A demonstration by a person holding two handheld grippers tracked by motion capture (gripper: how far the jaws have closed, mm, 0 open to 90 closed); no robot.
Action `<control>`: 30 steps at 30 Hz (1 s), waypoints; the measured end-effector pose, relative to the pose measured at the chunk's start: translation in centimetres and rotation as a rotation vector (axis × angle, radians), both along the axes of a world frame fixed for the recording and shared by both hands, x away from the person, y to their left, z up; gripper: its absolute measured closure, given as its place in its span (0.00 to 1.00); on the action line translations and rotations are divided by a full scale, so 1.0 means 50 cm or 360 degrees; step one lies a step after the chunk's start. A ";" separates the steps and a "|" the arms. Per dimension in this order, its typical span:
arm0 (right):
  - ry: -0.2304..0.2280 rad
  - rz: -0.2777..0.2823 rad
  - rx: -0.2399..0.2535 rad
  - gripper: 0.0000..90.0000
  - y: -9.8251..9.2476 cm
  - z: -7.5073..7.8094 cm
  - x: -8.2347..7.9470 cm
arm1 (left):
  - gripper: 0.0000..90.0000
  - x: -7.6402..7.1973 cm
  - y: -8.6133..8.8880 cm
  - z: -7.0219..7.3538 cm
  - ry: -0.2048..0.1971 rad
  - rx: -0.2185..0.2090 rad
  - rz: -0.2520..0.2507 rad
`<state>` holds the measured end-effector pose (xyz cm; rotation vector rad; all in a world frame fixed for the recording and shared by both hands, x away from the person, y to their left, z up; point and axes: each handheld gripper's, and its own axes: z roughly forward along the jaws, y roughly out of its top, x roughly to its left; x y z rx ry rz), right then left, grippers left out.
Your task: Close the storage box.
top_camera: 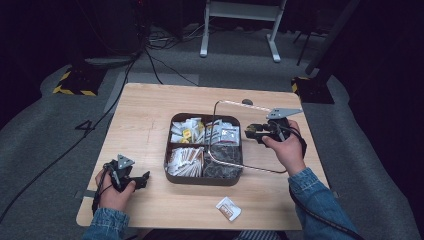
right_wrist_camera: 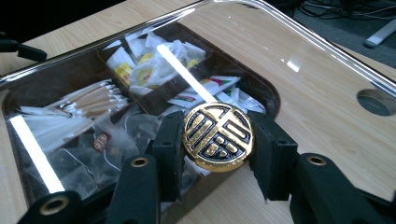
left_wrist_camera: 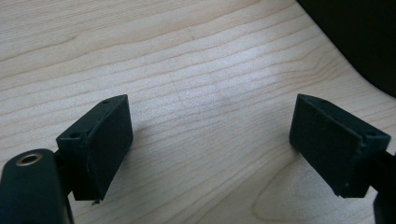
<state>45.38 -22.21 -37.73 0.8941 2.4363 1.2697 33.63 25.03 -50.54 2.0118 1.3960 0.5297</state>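
Jaws of the right gripper are pinching the round gold knob of a clear lid, which is tilting over the dark compartmented box of sachets on the pale wooden surface in the high view. Left gripper jaws are standing spread over bare wood in its own view. Right gripper view: black pads are clamping the knob, lid above the box.
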 end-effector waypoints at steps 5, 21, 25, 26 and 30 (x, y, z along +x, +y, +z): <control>0.0014 0.0029 -0.0002 0.65 0.030 0.003 0.007 | 0.15 0.000 0.000 0.000 0.0000 0.0000 0.0000; -0.0016 0.0100 -0.0040 0.65 0.131 0.004 0.020 | 0.15 0.002 -0.002 0.000 0.0001 -0.0002 -0.0005; -0.0014 0.0113 -0.0059 0.65 0.159 -0.003 0.025 | 0.15 0.002 -0.002 0.000 0.0001 -0.0002 -0.0005; -0.0012 0.0122 -0.0062 0.65 0.166 -0.005 0.026 | 0.15 0.002 -0.002 0.000 0.0001 -0.0002 -0.0005; 0.0001 0.0132 -0.0076 0.65 0.192 -0.014 0.031 | 0.15 0.002 -0.002 0.000 0.0003 -0.0002 -0.0008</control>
